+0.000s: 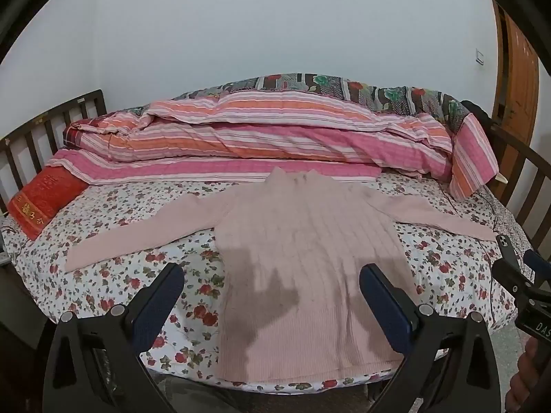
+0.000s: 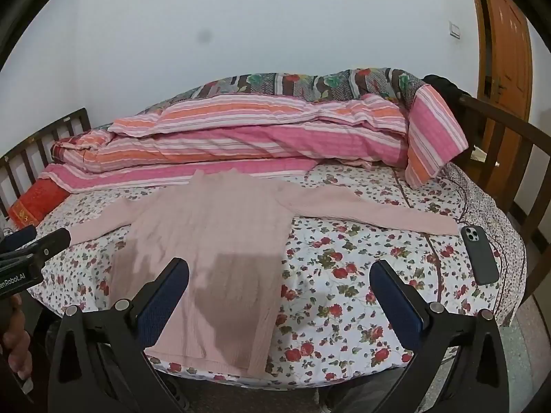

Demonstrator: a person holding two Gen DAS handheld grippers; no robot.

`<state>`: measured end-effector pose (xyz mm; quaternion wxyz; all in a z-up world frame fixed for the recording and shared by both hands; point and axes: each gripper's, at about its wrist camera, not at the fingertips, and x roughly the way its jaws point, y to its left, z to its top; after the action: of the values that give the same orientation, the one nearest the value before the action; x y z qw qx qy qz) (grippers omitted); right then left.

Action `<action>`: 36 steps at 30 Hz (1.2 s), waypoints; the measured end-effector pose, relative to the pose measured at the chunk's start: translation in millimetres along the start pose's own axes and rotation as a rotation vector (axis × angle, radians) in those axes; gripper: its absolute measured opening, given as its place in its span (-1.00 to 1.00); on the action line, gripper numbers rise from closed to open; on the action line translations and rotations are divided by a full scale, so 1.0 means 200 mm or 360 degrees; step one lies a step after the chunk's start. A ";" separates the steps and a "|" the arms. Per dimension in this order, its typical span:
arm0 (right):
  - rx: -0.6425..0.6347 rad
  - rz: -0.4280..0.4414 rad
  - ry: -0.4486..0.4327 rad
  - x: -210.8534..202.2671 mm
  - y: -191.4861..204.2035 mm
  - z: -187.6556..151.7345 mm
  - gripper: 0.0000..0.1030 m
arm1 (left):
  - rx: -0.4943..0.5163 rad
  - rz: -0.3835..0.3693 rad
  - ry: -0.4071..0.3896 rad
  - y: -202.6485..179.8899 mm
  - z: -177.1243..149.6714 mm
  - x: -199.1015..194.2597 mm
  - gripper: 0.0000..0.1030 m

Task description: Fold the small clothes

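Pale pink ribbed knit, a small sweater [image 1: 303, 261] lies spread flat on a bed [image 1: 103, 275], front up as far as can be told, collar toward the far side and hem at the near edge. Its body runs lengthwise away from the viewer, while both sleeves stretch out sideways, one to the left [image 1: 137, 230] and one to the right [image 2: 372, 206].

The left claw [image 1: 272, 296] hangs just above the lower half of the sweater, its two dark padded fingers spread as wide as they go, with nothing between them but air. The right claw [image 2: 279, 292] is equally wide and equally empty, and sits over the sweater's right edge and the bare sheet beside it. Each claw points down toward the bed at a slant.

The left claw looks closer to the left sleeve and the right claw to the right sleeve, so each sleeve lies ahead and outward from its own claw. A likely first fold would bring the sleeves in across the body.

The sheet is white with small red flowers. A striped pink and orange quilt [image 1: 258, 137] is bundled along the far side, a red cushion [image 1: 41, 199] sits at the left, and a dark phone [image 2: 480, 254] rests near the right edge, just beyond the right cuff. A plain white wall [image 1: 275, 27] stands behind, with a wooden door [image 2: 502, 44] at the right.
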<state>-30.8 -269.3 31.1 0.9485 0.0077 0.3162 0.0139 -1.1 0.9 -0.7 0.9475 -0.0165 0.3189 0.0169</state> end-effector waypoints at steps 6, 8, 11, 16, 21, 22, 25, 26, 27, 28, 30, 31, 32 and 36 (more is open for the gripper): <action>-0.0008 -0.0001 -0.0001 0.00 0.01 0.00 0.99 | 0.0000 0.0000 -0.0010 0.01 0.01 -0.02 0.99; -0.0005 0.0001 -0.0001 0.00 0.01 0.00 0.99 | 0.0003 0.0000 -0.0010 0.01 0.02 -0.02 0.99; -0.0006 0.0002 -0.0002 0.00 0.02 0.00 1.00 | 0.0002 -0.0001 -0.0012 0.01 0.02 -0.02 0.99; -0.0007 0.0004 -0.0003 0.00 0.02 0.00 0.99 | 0.0004 0.0001 -0.0012 0.01 0.02 -0.02 0.99; -0.0005 0.0006 -0.0004 -0.01 0.03 0.00 1.00 | 0.0003 0.0000 -0.0013 0.01 0.01 -0.02 0.99; -0.0005 0.0008 -0.0003 -0.01 0.03 0.00 1.00 | 0.0003 0.0001 -0.0012 0.01 0.02 -0.02 0.99; -0.0006 0.0012 -0.0005 -0.01 0.03 -0.01 1.00 | 0.0004 0.0001 -0.0014 0.01 0.01 -0.02 0.99; -0.0006 0.0012 -0.0005 -0.01 0.03 -0.01 0.99 | 0.0004 0.0002 -0.0014 0.01 0.01 -0.02 0.99; -0.0006 0.0013 -0.0005 -0.01 0.03 -0.01 0.99 | 0.0003 0.0002 -0.0014 0.01 0.01 -0.02 0.99; -0.0007 0.0013 -0.0005 -0.01 0.03 -0.01 0.99 | 0.0003 0.0002 -0.0012 0.01 0.02 -0.03 0.99; -0.0005 0.0011 -0.0004 -0.01 0.03 -0.01 1.00 | 0.0004 0.0005 -0.0013 0.01 0.01 -0.03 0.99; -0.0004 0.0012 -0.0004 -0.01 0.03 -0.01 1.00 | 0.0004 0.0006 -0.0013 0.01 0.02 -0.03 0.99; -0.0004 0.0013 -0.0005 -0.01 0.03 -0.01 1.00 | 0.0004 0.0003 -0.0013 0.01 0.01 -0.03 0.99; -0.0005 0.0012 -0.0006 -0.01 0.04 -0.01 1.00 | 0.0004 0.0003 -0.0014 0.01 0.01 -0.02 0.99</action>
<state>-34.2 -261.7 30.9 0.9491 0.0073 0.3145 0.0179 -3.5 2.8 4.4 0.9489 -0.0147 0.3149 0.0175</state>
